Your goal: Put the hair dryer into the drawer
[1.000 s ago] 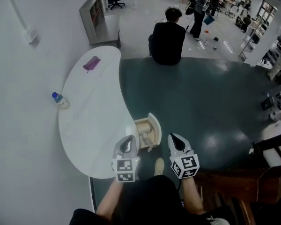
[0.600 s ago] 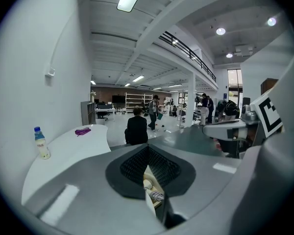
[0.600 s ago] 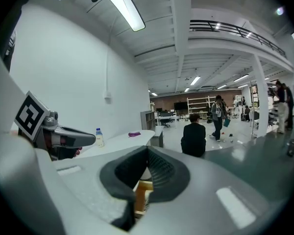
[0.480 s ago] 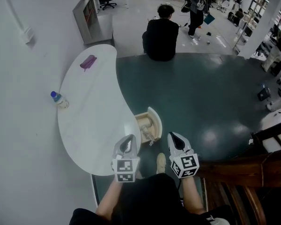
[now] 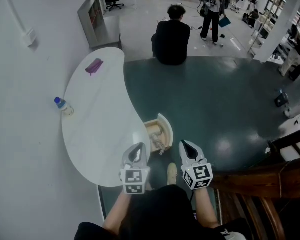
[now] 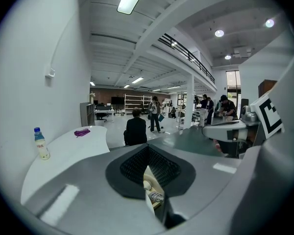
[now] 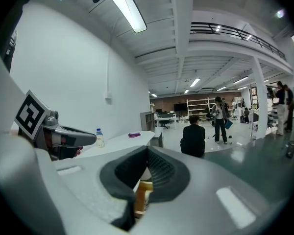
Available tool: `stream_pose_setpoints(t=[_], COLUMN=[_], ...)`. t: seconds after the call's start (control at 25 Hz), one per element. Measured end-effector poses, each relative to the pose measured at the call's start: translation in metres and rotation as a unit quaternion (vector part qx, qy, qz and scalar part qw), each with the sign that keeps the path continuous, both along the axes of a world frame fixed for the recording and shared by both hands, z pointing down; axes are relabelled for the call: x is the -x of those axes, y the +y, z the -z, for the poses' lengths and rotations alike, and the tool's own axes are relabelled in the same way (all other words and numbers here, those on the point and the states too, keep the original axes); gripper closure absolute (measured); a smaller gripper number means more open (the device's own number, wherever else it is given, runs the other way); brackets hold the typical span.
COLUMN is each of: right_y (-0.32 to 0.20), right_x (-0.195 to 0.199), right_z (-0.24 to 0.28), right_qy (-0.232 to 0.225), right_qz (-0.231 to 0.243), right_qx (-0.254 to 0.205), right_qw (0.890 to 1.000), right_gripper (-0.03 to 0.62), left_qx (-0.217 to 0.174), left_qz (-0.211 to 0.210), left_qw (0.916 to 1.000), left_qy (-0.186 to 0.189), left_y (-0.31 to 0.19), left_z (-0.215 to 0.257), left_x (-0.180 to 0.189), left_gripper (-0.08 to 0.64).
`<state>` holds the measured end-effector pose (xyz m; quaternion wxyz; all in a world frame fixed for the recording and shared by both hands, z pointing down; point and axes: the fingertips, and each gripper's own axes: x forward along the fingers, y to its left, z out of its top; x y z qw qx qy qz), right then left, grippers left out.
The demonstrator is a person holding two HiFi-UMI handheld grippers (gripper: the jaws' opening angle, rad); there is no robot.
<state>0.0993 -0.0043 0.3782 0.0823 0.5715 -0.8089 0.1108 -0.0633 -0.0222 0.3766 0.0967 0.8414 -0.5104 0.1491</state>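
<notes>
The purple hair dryer (image 5: 95,66) lies at the far end of the white curved table (image 5: 97,134), well away from both grippers; it also shows small as the hair dryer (image 6: 82,131) and the hair dryer (image 7: 134,135). The wooden drawer (image 5: 158,136) stands open at the table's near right edge, with small items inside. My left gripper (image 5: 138,148) is shut and empty over the table's near end, just left of the drawer. My right gripper (image 5: 186,145) is shut and empty, right of the drawer over the floor. A sliver of the drawer (image 6: 154,195) shows past the left gripper (image 6: 148,153).
A water bottle (image 5: 64,106) stands at the table's left edge by the wall. A person in black (image 5: 171,34) sits on the floor beyond the table, others stand farther back. A grey cabinet (image 5: 97,19) is behind the table. Dark wooden furniture (image 5: 255,184) is at the right.
The view shifted slightly early on, bringing the table's far end a little higher in frame. Both grippers stay shut, side by side. A standing person in the background stepped sideways.
</notes>
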Motion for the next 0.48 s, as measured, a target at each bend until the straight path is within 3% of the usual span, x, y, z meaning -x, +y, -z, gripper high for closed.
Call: stream_pose_setpoints(t=[0.48], right_y=[-0.003], right_x=[-0.01], right_z=[0.003], right_qy=[0.002], right_qz=[0.008], right_qx=[-0.001], right_qw=[1.0], right_gripper=[0.59], left_qx=[0.004], left_qz=[0.005], left_qw=[1.0], left_qy=[0.004], left_y=[0.0], left_z=[0.002], left_x=[-0.012], left_gripper=[0.552])
